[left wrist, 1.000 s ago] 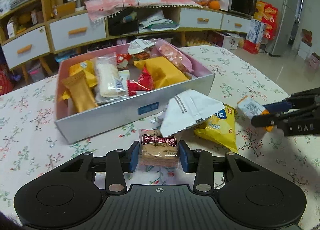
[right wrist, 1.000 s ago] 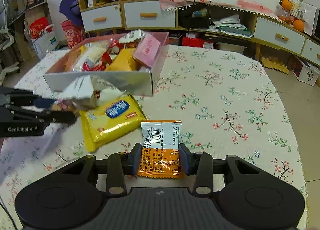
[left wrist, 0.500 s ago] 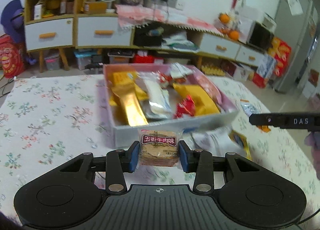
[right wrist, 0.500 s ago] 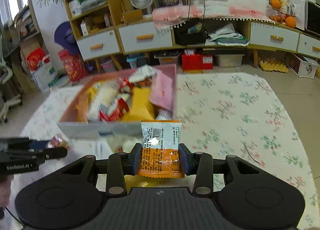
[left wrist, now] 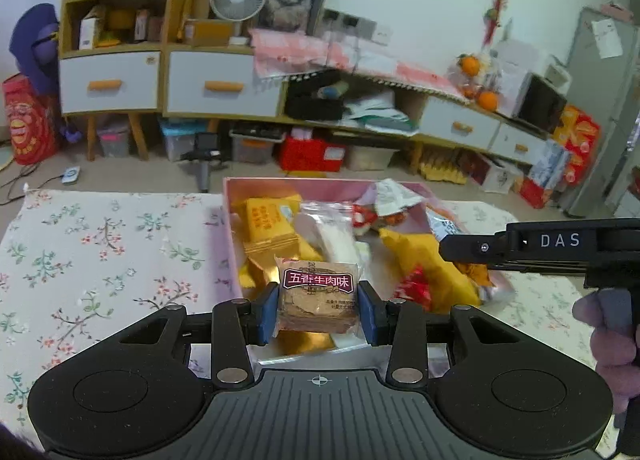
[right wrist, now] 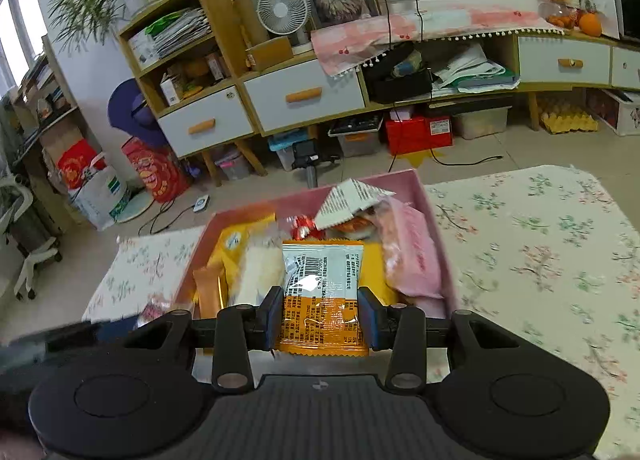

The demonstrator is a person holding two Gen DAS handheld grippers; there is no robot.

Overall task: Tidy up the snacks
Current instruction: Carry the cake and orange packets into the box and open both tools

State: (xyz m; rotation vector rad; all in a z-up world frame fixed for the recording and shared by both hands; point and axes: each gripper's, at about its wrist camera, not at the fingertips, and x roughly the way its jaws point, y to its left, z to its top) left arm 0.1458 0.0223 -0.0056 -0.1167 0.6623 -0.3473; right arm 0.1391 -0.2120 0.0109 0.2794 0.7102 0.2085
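**Two snacks held over the pink box**

One brown biscuit pack (left wrist: 317, 302) w/ a maroon label sits clamped between the blue fingers (left wrist: 269, 314) of the left gripper (left wrist: 318, 314), hanging over the near end of the pink box (left wrist: 228, 220). One orange-and-white packet (right wrist: 322, 292), barcode side up, is gripped the same way by the right gripper (right wrist: 322, 318), also above the box (right wrist: 400, 180). Both sets of fingers are narrowly parted, pressing on each pack's sides. Inside the box: approx. seven or more loose snacks, incl. a yellow bag (left wrist: 424, 268), a clear white-filled pack (left wrist: 334, 238), a pink pack (right wrist: 412, 256) and a white torn-looking wrapper (right wrist: 352, 198); exact count can't be told. Box rests on a floral-cloth counter (left wrist: 100, 260). In the left view the right gripper (left wrist: 540, 250) enters at right, a hand (left wrist: 612, 344) on its grip.
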